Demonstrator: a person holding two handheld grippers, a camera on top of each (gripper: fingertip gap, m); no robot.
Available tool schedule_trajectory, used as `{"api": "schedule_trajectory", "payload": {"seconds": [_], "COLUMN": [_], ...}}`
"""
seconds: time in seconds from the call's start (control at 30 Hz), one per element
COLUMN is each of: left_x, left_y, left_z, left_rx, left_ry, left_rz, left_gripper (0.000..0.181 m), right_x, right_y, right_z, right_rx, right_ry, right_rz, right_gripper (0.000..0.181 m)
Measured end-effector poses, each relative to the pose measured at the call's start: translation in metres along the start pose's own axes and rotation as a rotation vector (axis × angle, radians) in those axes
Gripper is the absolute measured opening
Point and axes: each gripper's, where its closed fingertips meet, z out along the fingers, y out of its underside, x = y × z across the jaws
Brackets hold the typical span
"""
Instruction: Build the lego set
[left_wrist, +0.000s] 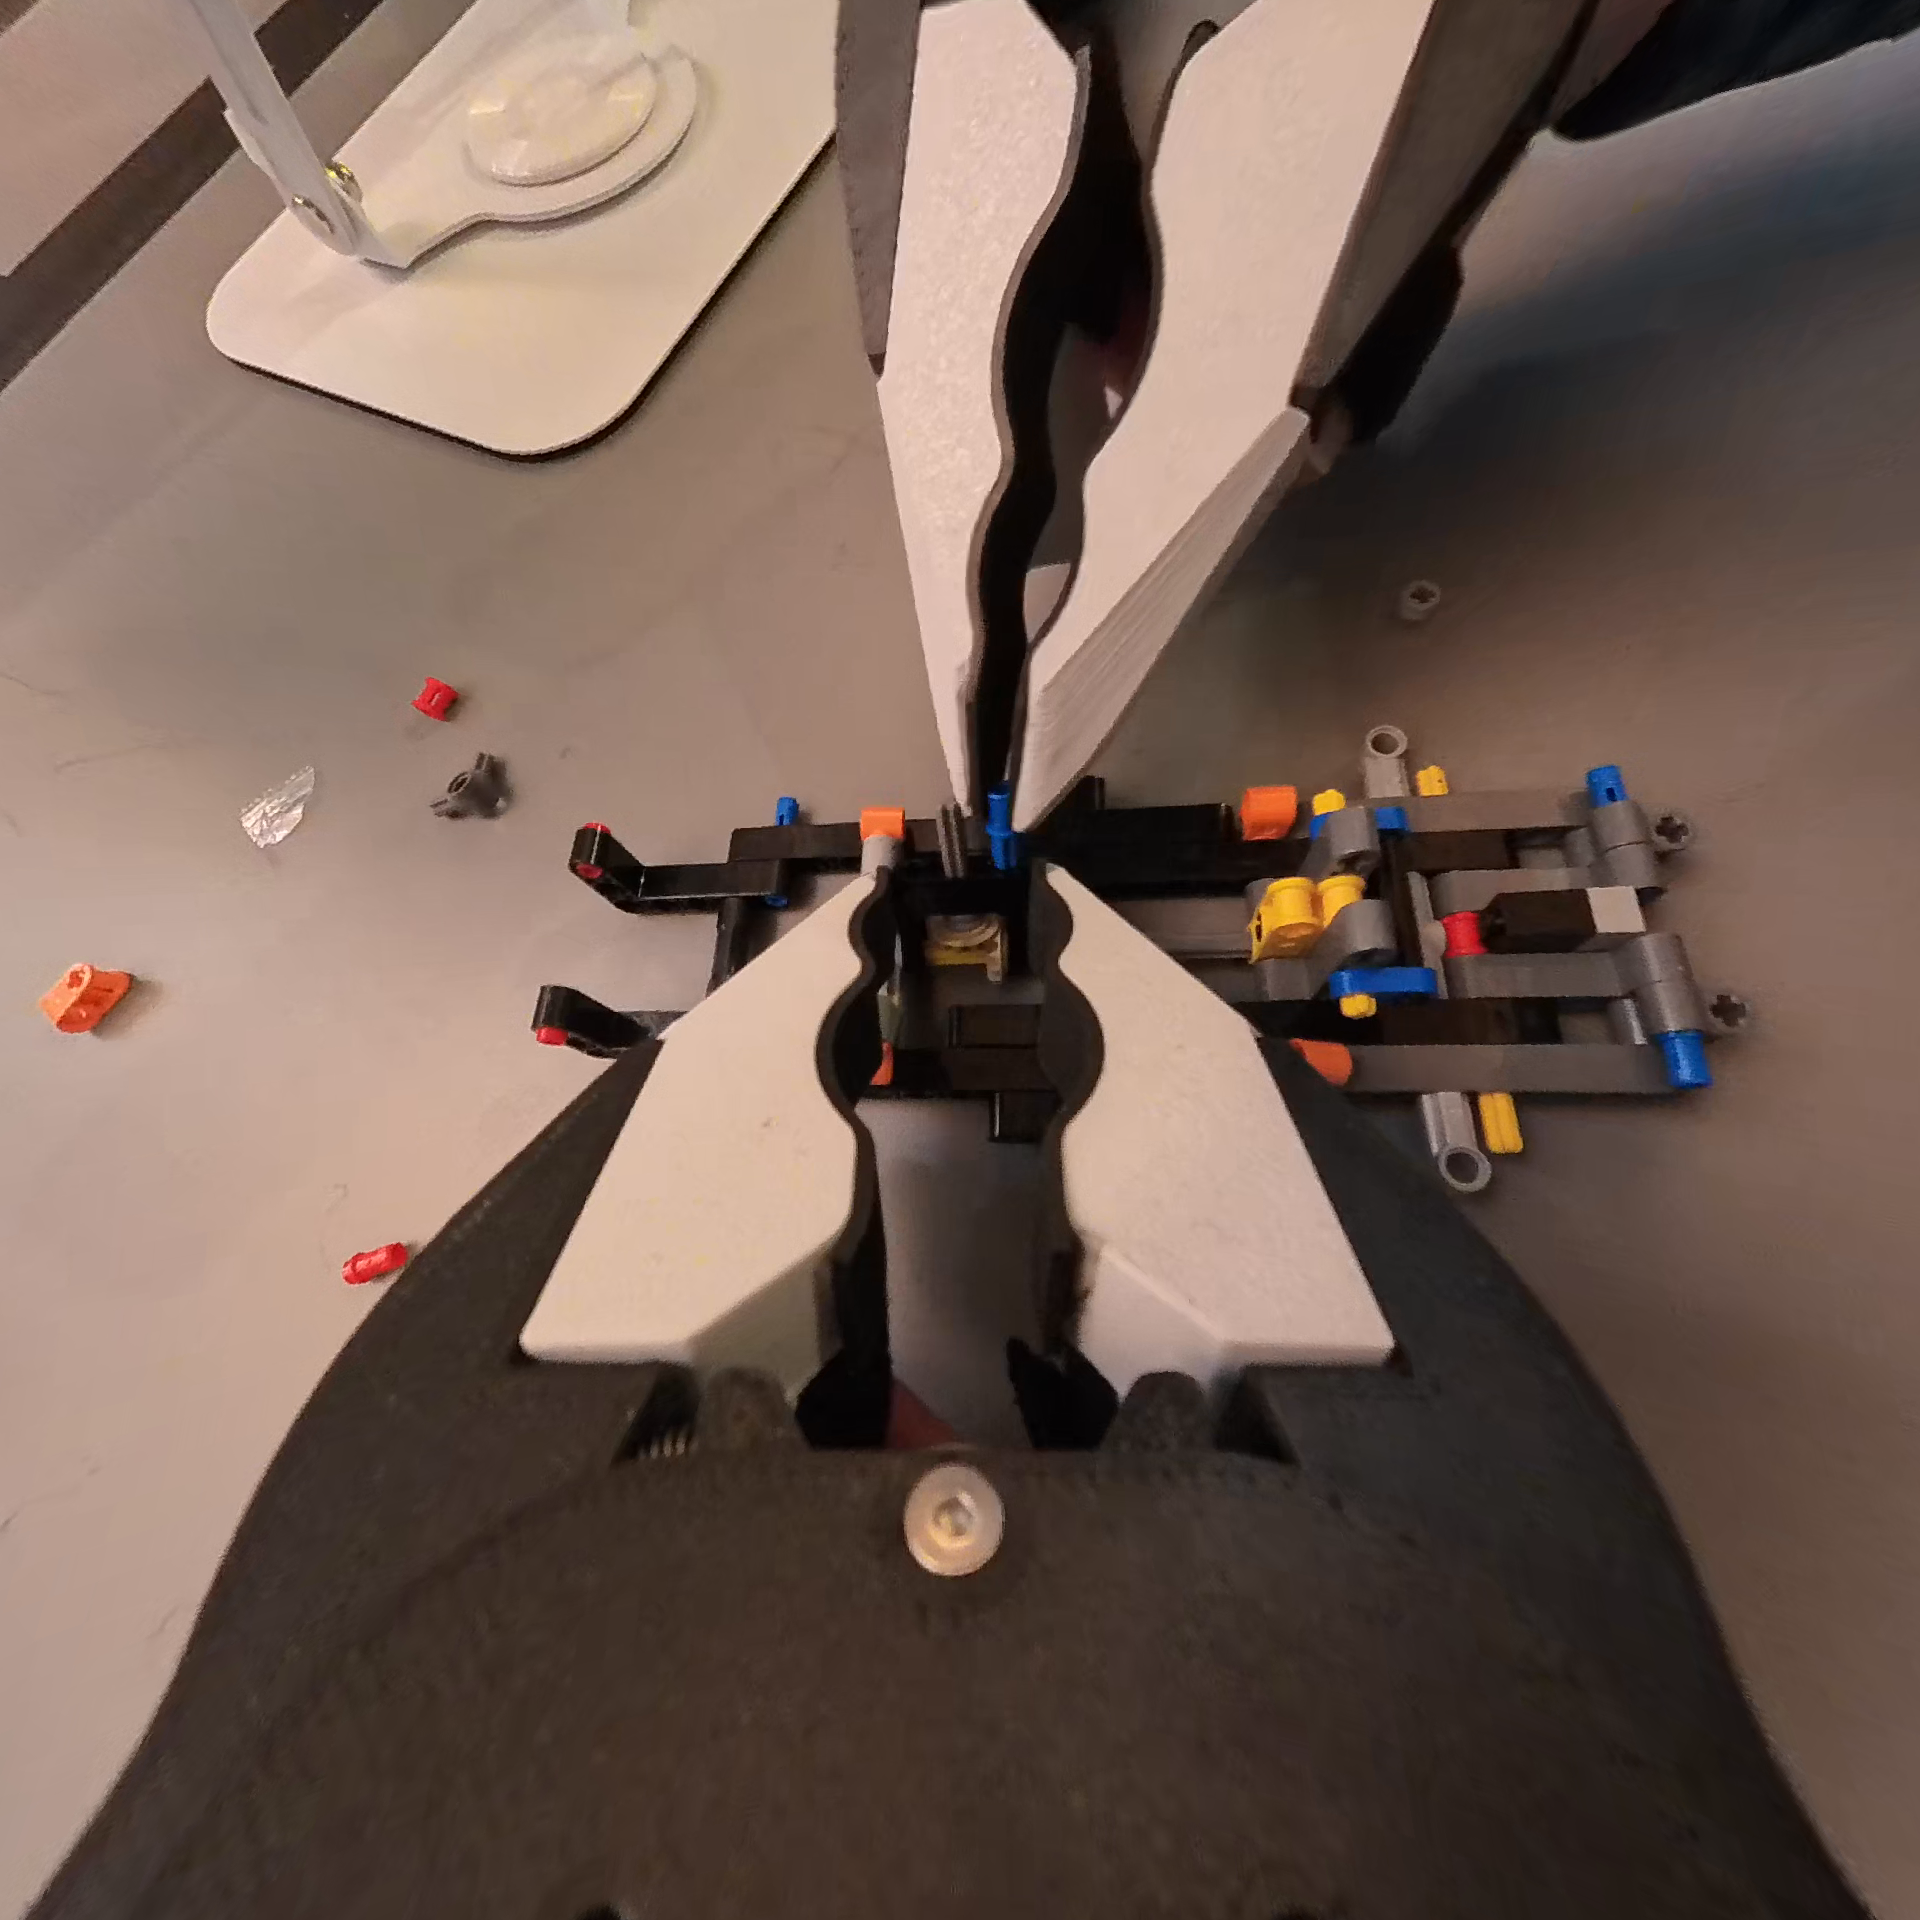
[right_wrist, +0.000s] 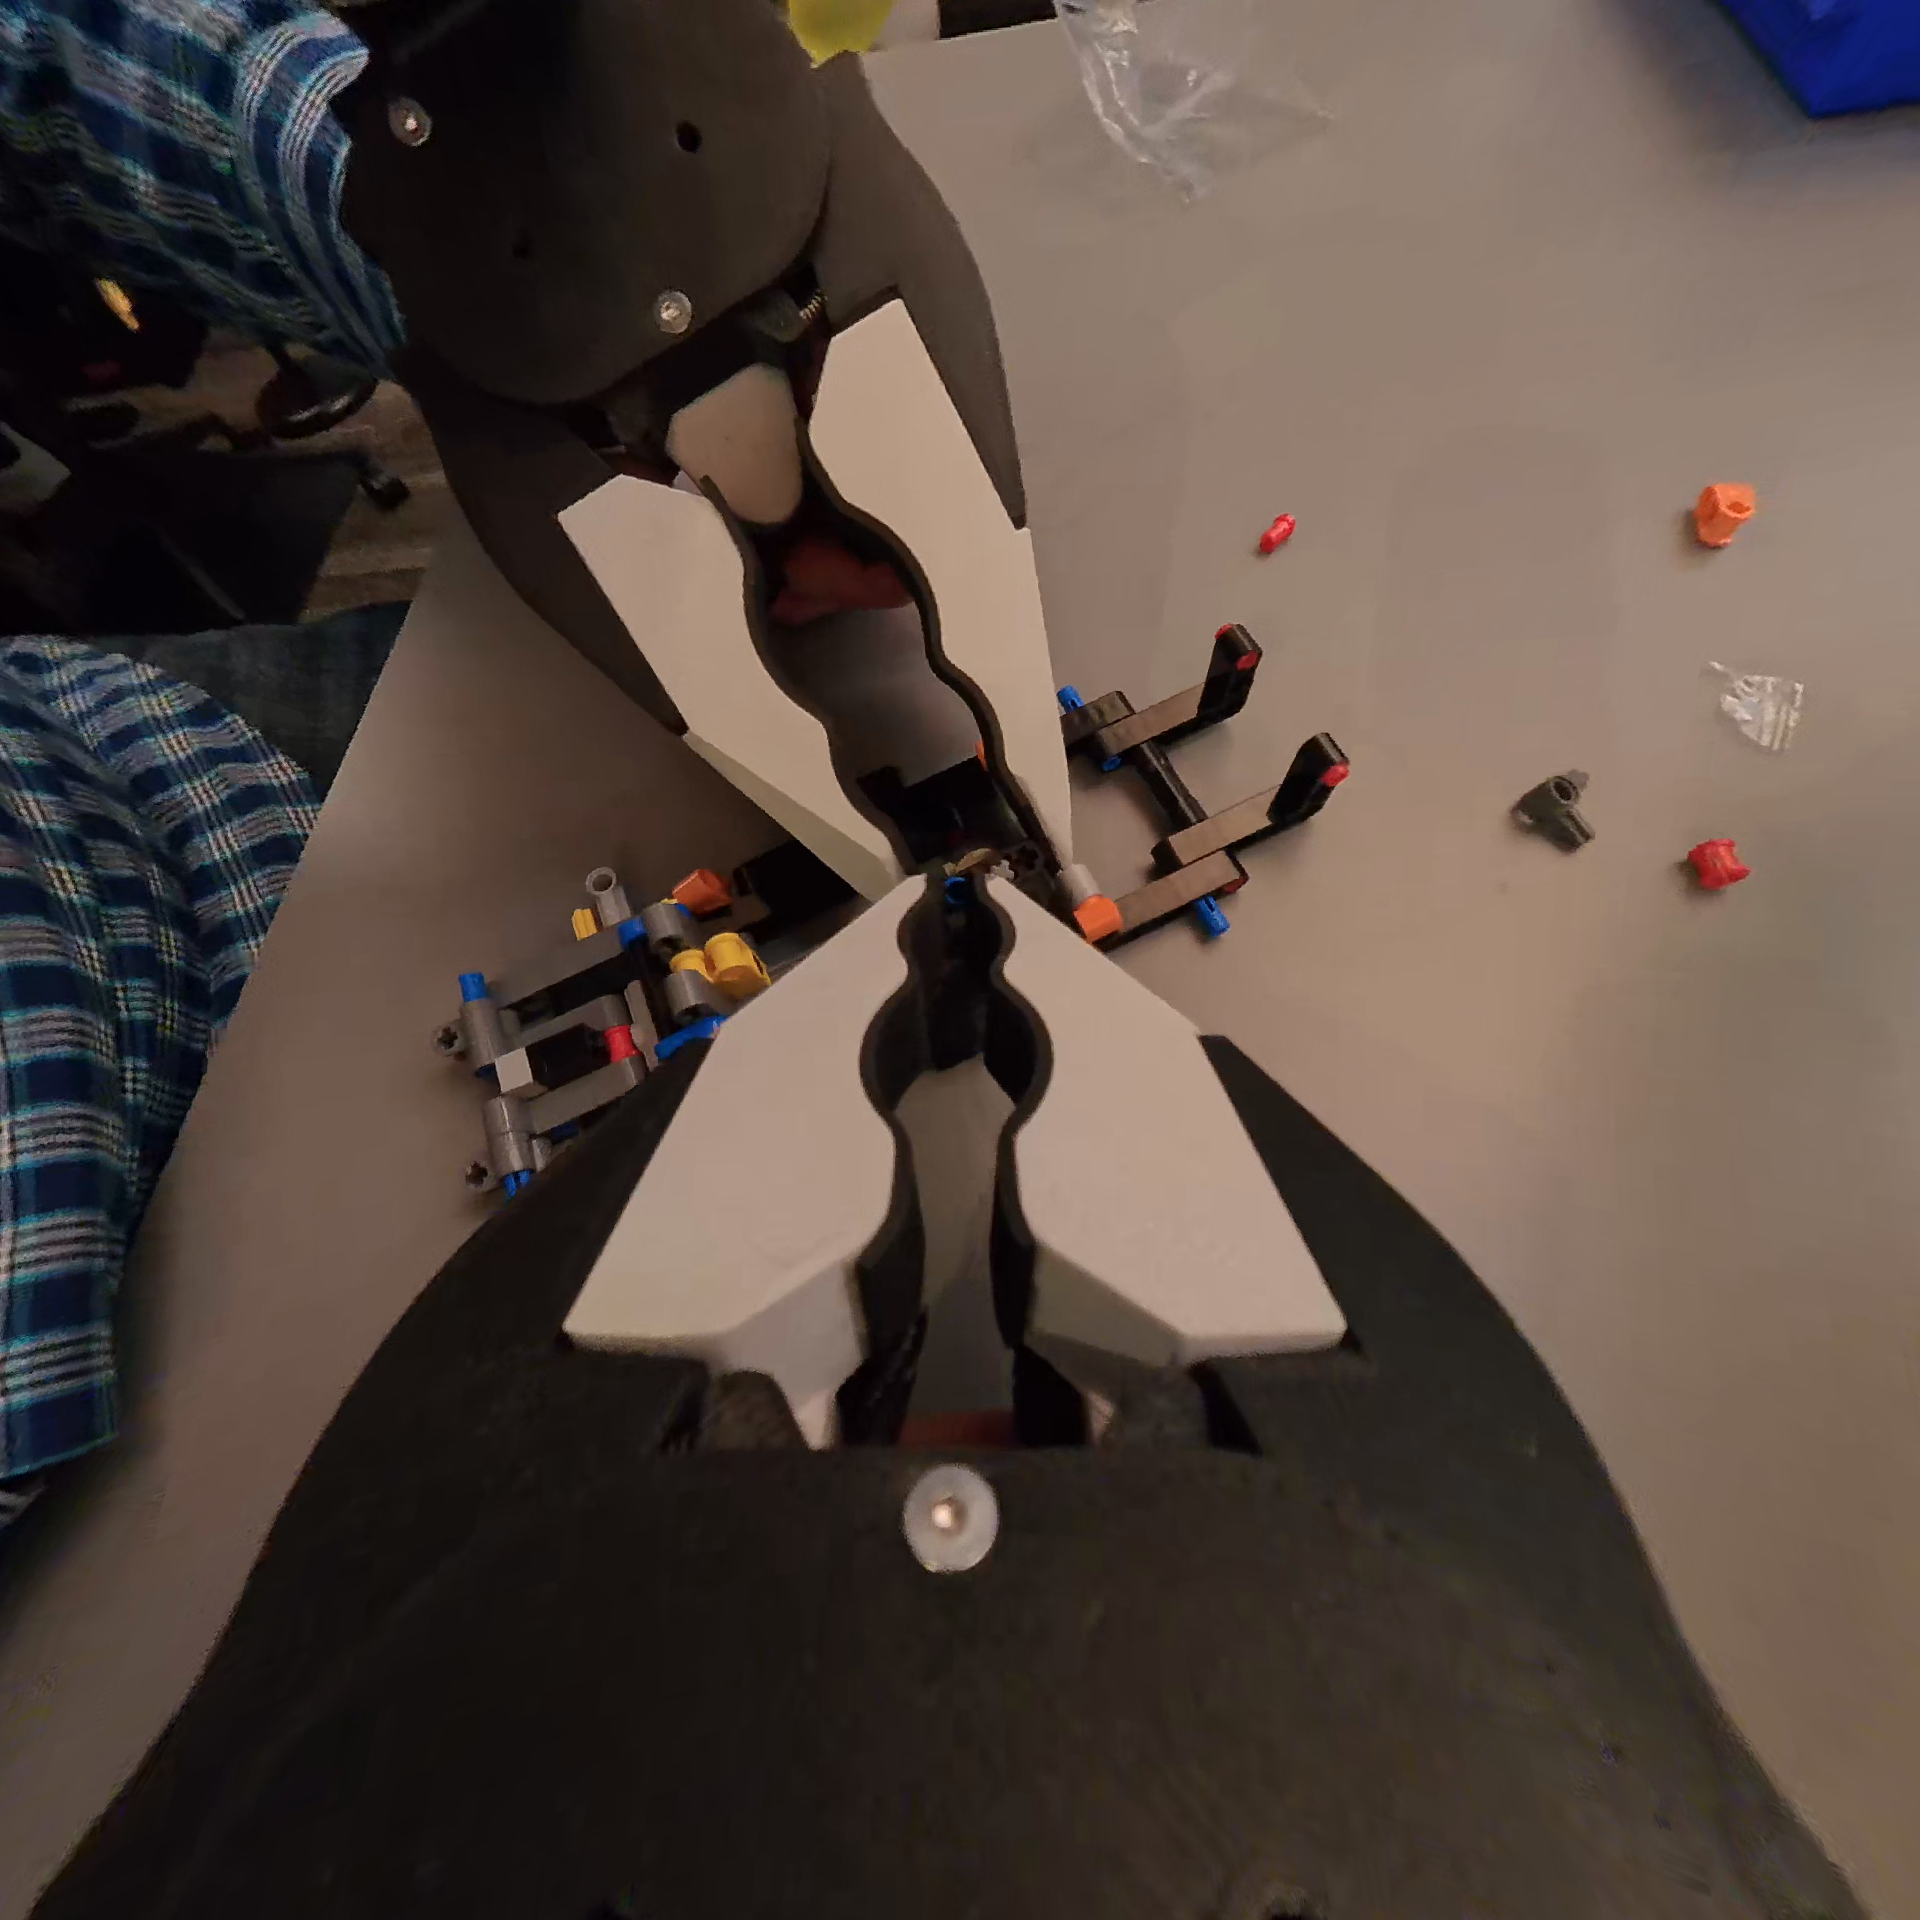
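Observation:
A partly built lego chassis (left_wrist: 1143, 831) of black and grey beams with blue, yellow, orange and red pins lies flat on the grey table. It also shows in the right wrist view (right_wrist: 1195, 790). My left gripper (left_wrist: 964, 883) is closed on the black middle frame of the chassis, one finger on each side. In the right wrist view the left gripper (right_wrist: 982, 831) comes in from the top. My right gripper (right_wrist: 961, 883) is shut on a small blue pin (right_wrist: 954, 888). In the left wrist view the right gripper (left_wrist: 997, 805) holds that blue pin (left_wrist: 1000, 826) upright at the chassis's far beam.
Loose parts lie left of the chassis: a red bush (left_wrist: 434, 698), a dark grey connector (left_wrist: 473, 787), an orange connector (left_wrist: 85, 997), a red pin (left_wrist: 372, 1263) and a plastic scrap (left_wrist: 278, 805). A white stand base (left_wrist: 499, 260) sits behind. A person's plaid sleeve (right_wrist: 156, 831) is at the table's edge.

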Motion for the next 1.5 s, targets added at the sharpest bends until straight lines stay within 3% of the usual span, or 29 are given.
{"api": "schedule_trajectory", "payload": {"seconds": [0.03,0.5,1.07,1.5], "left_x": [-0.0001,-0.0001,-0.0001,0.0011], "left_y": [0.0001,0.0001,-0.0005,-0.0010], "left_z": [-0.0002,-0.0002,-0.0004,-0.0009], "left_rx": [0.000,-0.001,0.001,0.003], "left_ry": [-0.003,-0.044,-0.102,-0.152], "left_rz": [0.002,0.044,0.103,0.165], "left_gripper": [0.023,0.023,0.024,0.024], "right_x": [0.0003,0.0029,0.0034,0.0022], "right_y": [-0.0002,0.0017,0.0008,0.0020], "right_z": [0.0002,-0.0007,-0.0006,-0.0013], "right_rx": [-0.003,0.013,-0.018,-0.057], "right_ry": [0.011,0.219,0.374,0.480], "right_rz": [0.026,0.556,0.697,0.681], "right_gripper": [0.001,0.001,0.001,0.001]}}
